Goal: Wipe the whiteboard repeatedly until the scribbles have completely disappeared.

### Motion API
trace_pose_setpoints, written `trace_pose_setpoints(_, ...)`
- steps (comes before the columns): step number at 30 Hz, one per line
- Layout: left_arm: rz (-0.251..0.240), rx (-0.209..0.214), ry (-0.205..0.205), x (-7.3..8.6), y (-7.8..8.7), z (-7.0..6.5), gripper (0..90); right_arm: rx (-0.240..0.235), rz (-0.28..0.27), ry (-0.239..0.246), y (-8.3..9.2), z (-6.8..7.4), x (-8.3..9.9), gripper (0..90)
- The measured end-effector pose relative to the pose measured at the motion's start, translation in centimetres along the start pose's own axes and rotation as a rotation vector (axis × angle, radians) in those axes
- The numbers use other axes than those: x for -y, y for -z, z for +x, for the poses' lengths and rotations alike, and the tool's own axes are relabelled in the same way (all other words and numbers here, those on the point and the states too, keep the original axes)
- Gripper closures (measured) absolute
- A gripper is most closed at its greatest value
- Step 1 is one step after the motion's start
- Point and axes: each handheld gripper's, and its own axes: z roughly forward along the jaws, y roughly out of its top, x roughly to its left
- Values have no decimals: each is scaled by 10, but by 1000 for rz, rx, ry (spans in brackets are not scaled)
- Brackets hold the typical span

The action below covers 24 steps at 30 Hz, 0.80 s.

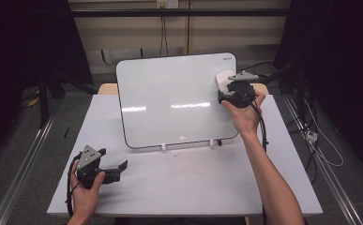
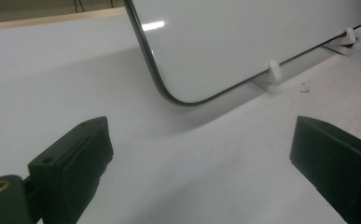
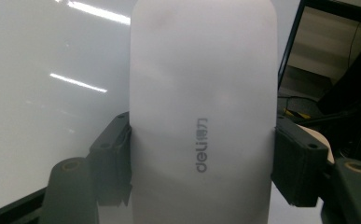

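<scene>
The whiteboard [image 1: 177, 101] stands tilted back on two small white clip stands [image 2: 272, 74] on the white table [image 1: 193, 187], apparently so its face meets the person's reach. The right gripper [image 1: 227, 89] pinches a white eraser [image 3: 204, 112] by its long sides at the board's upper right corner, seemingly for wiping. The left gripper [image 1: 116, 168], jaws spread and holding nothing, waits low over the table's near left.

Recording lab or studio bay: white surface [image 1: 184, 183] at centre, black curtains [image 1: 24, 42] along both sides, metal floor rails [image 1: 24, 154] lower left and right, loose cables [image 1: 322, 145] at right, wall socket [image 1: 166, 3] top centre.
</scene>
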Motion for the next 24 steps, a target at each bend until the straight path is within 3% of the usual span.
trace_pose_setpoints(15, 2, 2, 6, 1, -1, 0, 53, 31, -43, -8, -6, -13, -28, 317)
trace_pose_setpoints(20, 4, 4, 0, 0, -1, -1, 53, 36, -57, -19, -5, -13, -23, 317)
trace_pose_setpoints(24, 4, 4, 2, 0, -2, -1, 53, 37, -57, 11, 0, -6, -16, 317)
